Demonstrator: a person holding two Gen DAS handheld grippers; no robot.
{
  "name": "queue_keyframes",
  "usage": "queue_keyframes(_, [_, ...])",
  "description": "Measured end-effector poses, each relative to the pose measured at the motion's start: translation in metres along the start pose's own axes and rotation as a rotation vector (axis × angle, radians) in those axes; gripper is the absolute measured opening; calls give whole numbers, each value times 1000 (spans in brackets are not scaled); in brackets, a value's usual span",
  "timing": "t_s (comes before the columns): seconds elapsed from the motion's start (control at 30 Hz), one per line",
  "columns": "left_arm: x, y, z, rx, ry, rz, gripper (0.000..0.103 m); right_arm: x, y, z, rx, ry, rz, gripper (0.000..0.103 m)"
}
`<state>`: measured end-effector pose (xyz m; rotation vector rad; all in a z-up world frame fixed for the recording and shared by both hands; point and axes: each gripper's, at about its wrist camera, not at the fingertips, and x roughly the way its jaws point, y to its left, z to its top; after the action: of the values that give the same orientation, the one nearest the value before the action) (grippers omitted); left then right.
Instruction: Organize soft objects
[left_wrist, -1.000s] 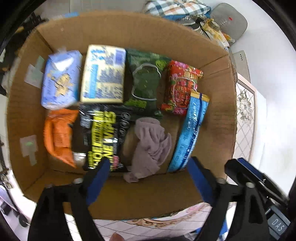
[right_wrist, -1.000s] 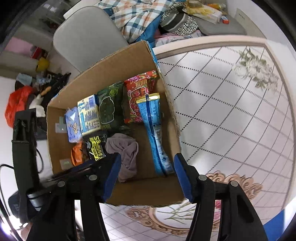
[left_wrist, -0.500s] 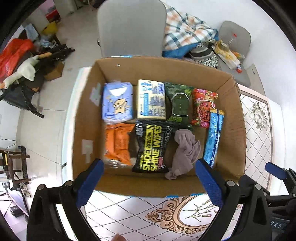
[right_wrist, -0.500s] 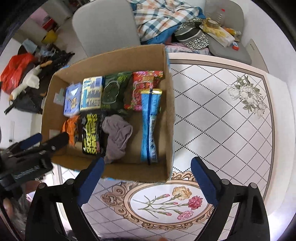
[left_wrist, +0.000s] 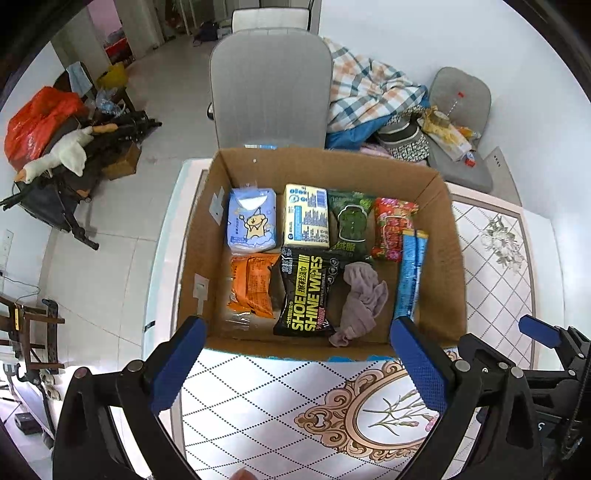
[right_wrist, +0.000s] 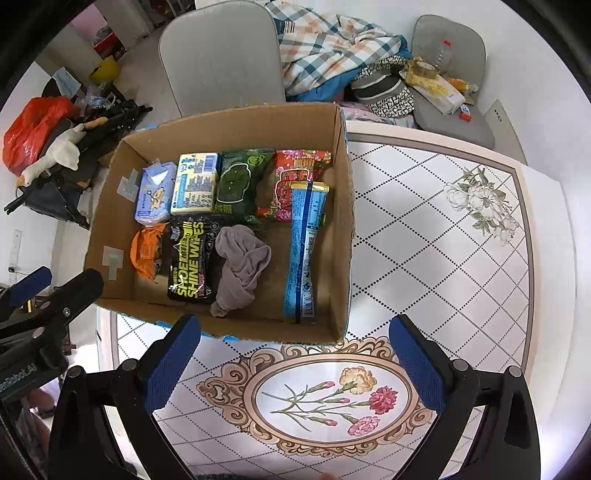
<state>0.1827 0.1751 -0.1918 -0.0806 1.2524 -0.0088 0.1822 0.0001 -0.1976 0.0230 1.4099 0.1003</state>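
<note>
An open cardboard box (left_wrist: 439, 280) (right_wrist: 340, 206) stands on the patterned table. Inside lie several soft packs: a blue tissue pack (left_wrist: 252, 221), a yellow pack (left_wrist: 306, 216), a green pack (left_wrist: 349, 221), a red pack (left_wrist: 392, 227), an orange pack (left_wrist: 251, 290), a black shoe-wipes pack (left_wrist: 308, 295) (right_wrist: 189, 254), a long blue pack (left_wrist: 410, 273) (right_wrist: 304, 243) and a crumpled grey cloth (left_wrist: 360, 301) (right_wrist: 240, 266). My left gripper (left_wrist: 295, 365) is open and empty, held back above the table in front of the box. My right gripper (right_wrist: 295, 365) is open and empty too, in front of the box's right corner.
A grey chair (left_wrist: 271, 88) stands behind the box. A second chair (right_wrist: 448, 74) at the back right holds clothes, bags and a bottle. A plaid blanket (right_wrist: 332, 48) lies between them. Clutter and a red bag (left_wrist: 33, 122) sit on the floor at left. The table (right_wrist: 443, 258) extends right.
Both grippers have drawn back and up from the box; it now looks smaller and more of the table shows. The right gripper's jaws have opened wider. The box contents have not moved.
</note>
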Motion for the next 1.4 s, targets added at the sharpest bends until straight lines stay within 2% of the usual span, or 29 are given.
queue_keyframes(0.23, [-71, -4, -17, -5, -99, -6, 103, -60, -2, -25, -2, -96, 20, 103])
queue_keyframes(0.5, [-157, -8, -45, -2, -214, 9, 103, -164, 1, -71, -17, -253, 25, 103])
queue_keyframes(0.67, [-191, -6, -57, -10, -249, 2, 103, -218, -1, -93, -15, -348, 11, 103])
queue_keyframes(0.97, [-233, -8, -76, -2, -304, 4, 103, -261, 5, -117, -41, -406, -2, 103])
queue_keyframes(1.4, [-243, -11, -87, -9, -325, 44, 103, -285, 1, -125, -38, -459, -39, 103])
